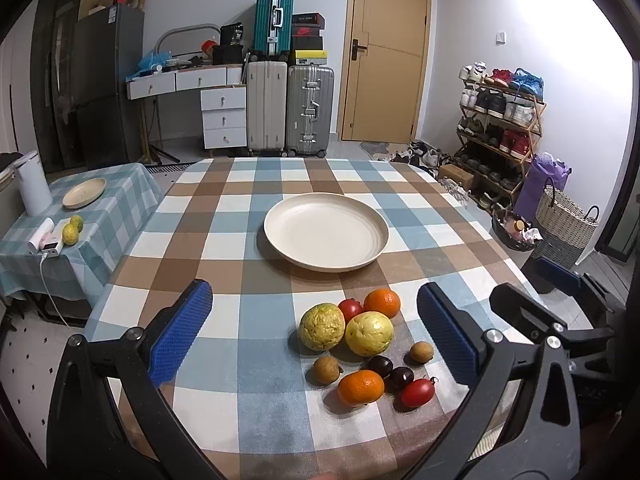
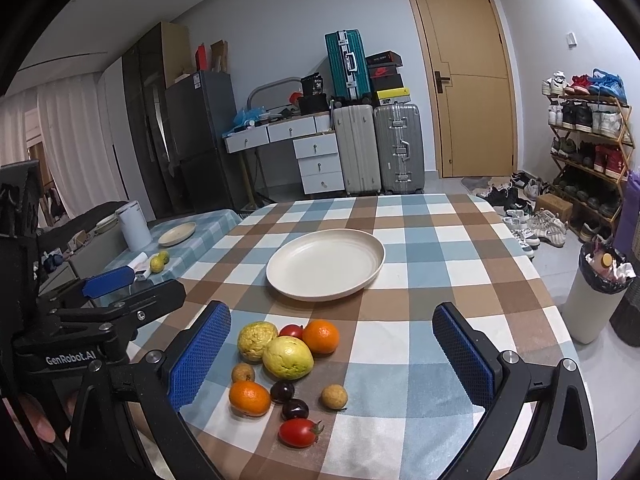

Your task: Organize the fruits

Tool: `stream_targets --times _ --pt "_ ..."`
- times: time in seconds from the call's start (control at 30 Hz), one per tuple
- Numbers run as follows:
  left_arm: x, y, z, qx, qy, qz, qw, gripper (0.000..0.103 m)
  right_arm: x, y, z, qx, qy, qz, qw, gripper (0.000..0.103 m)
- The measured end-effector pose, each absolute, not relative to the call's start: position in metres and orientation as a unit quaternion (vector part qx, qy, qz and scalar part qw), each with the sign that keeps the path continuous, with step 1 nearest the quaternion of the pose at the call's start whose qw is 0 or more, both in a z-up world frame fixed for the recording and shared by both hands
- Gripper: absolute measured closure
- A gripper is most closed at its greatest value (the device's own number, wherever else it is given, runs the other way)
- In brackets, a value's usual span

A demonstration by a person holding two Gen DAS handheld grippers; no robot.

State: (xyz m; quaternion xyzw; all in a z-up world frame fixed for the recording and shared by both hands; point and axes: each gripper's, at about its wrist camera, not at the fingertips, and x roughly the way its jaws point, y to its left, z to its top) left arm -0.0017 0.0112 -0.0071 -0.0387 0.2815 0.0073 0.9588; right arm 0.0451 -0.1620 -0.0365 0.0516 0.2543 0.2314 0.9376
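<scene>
Fruits beside 1 empty plate (image 1: 326, 236): 2 guavas (image 1: 322, 326), 2 oranges (image 1: 382, 303)

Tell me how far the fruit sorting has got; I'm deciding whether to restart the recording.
Nothing looks done: the cream plate is empty. Nothing is in hand: the left gripper and right gripper have open jaws. All the fruit remains clustered on the tablecloth, from the oranges to the tomato.

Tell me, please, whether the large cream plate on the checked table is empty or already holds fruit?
Empty. The plate shows only its bare cream surface in both views, while the fruit pile lies on the tablecloth in front of it.
</scene>
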Motion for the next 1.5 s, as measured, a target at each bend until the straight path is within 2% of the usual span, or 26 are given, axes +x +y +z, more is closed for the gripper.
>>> stream_targets --times 0.53,0.83,1.0,1.2,1.27,1.3,1.33,1.37,1.5 --pt "0.063 0.038 -0.065 -0.107 0.382 -0.056 0.916 0.001 0.072 -0.166 -0.079 0.074 0.3 0.247 0.918 0.0" --pt "0.117 0.072 -0.118 -0.224 0.438 -0.124 0.862 0.005 0.093 -0.171 -0.099 0.097 0.315 0.249 0.911 0.0" --pt "0.136 0.084 -0.146 -0.278 0.465 -0.144 0.828 0.012 0.105 -0.172 -0.104 0.115 0.326 0.252 0.904 0.0" --pt "0.154 0.087 -0.16 -0.294 0.478 -0.16 0.812 0.025 0.109 -0.167 -0.104 0.117 0.325 0.261 0.901 0.0" --pt "0.16 0.087 -0.165 -0.301 0.483 -0.168 0.805 0.041 0.109 -0.165 -0.105 0.116 0.326 0.265 0.9 0.0" --pt "0.162 0.087 -0.166 -0.302 0.485 -0.171 0.803 0.044 0.11 -0.164 -0.105 0.116 0.326 0.267 0.899 0.0" --pt "0.164 0.087 -0.168 -0.303 0.485 -0.176 0.801 0.054 0.11 -0.163 -0.105 0.117 0.327 0.268 0.899 0.0" --pt "0.167 0.085 -0.17 -0.304 0.489 -0.181 0.797 0.058 0.11 -0.162 -0.105 0.117 0.327 0.269 0.898 0.0" --pt "0.172 0.085 -0.176 -0.319 0.485 -0.19 0.792 0.058 0.11 -0.16 -0.106 0.113 0.327 0.271 0.898 0.0"
